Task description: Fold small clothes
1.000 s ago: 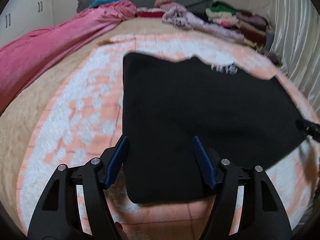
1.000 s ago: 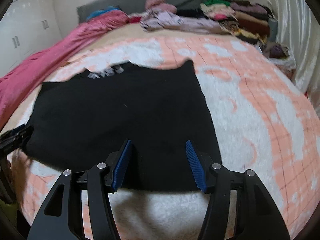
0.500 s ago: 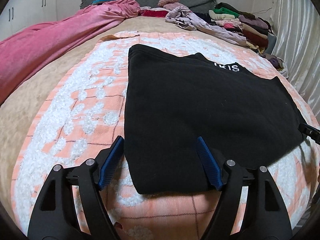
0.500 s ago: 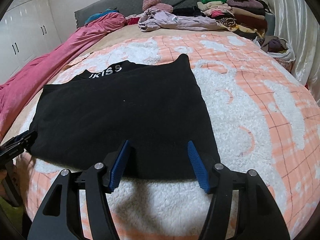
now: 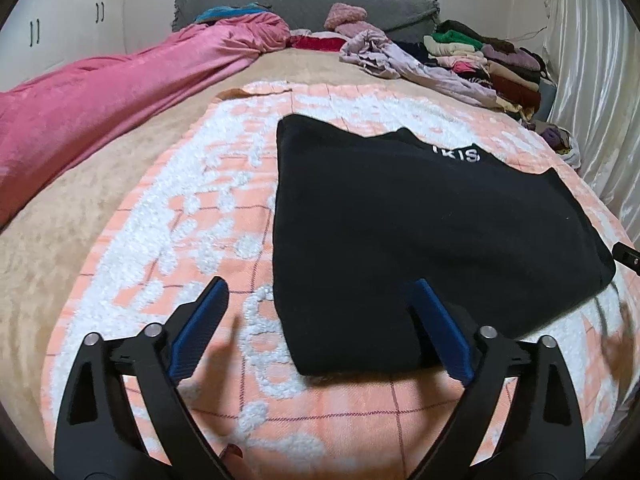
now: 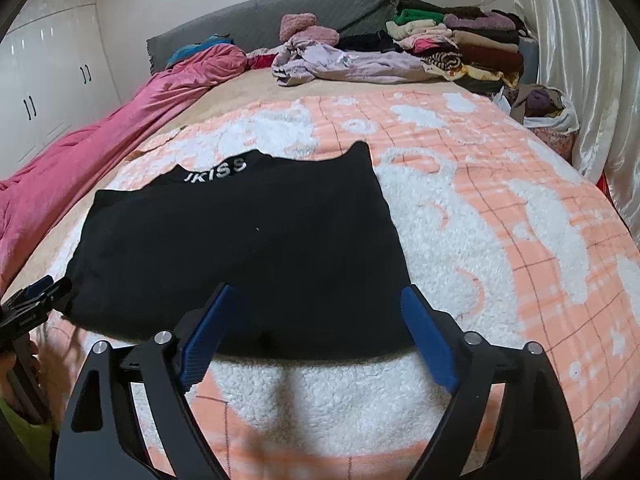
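the left gripper (image 5: 320,320) and right gripper (image 6: 316,320) hover over the near hem of a black garment (image 5: 420,220), jaws spread wide after just opening, nothing pinched. the garment lies flat on a peach-and-white blanket (image 6: 500,220), folded clothes (image 6: 460,40) stacked at one o'clock.

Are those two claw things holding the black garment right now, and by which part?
No. The left gripper and right gripper have just been opening; the black garment lies released on the blanket.
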### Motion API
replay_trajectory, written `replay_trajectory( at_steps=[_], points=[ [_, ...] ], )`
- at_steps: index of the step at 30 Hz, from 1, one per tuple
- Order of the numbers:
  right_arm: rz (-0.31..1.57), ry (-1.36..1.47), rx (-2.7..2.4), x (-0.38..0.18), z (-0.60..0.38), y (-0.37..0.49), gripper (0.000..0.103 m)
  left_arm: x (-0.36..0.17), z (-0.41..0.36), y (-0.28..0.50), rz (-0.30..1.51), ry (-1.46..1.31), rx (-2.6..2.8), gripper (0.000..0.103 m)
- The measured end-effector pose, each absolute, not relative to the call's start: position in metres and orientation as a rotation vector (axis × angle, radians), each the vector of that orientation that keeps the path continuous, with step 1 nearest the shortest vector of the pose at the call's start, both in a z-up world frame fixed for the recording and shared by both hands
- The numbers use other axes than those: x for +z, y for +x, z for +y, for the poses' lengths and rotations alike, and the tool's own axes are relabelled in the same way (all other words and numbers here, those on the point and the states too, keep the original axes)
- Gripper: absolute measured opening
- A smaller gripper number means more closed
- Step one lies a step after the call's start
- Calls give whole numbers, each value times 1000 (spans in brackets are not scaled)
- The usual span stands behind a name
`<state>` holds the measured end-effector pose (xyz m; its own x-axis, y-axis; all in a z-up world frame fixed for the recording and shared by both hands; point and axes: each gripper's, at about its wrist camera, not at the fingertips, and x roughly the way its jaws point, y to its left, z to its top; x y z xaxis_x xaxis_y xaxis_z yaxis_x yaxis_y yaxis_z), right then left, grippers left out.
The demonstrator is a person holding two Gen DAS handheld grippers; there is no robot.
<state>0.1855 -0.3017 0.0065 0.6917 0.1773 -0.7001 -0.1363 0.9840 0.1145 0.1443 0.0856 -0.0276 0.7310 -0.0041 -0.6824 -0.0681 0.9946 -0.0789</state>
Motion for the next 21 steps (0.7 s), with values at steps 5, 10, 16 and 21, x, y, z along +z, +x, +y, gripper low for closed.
replay_trajectory(
  at_steps=[5,10,16,21],
  points=[
    [772,47,185,11,-296,184,86,-19,88,139,732,-101,52,93],
    [751,44,210,18,-288,179,93,-10,91,136,724,-102,61,93],
    [724,35,258,29,-270,173,93,-2,96,134,717,-111,76,93],
    [715,21,302,33,-252,169,93,-1,101,135,724,-123,86,93]
  ],
)
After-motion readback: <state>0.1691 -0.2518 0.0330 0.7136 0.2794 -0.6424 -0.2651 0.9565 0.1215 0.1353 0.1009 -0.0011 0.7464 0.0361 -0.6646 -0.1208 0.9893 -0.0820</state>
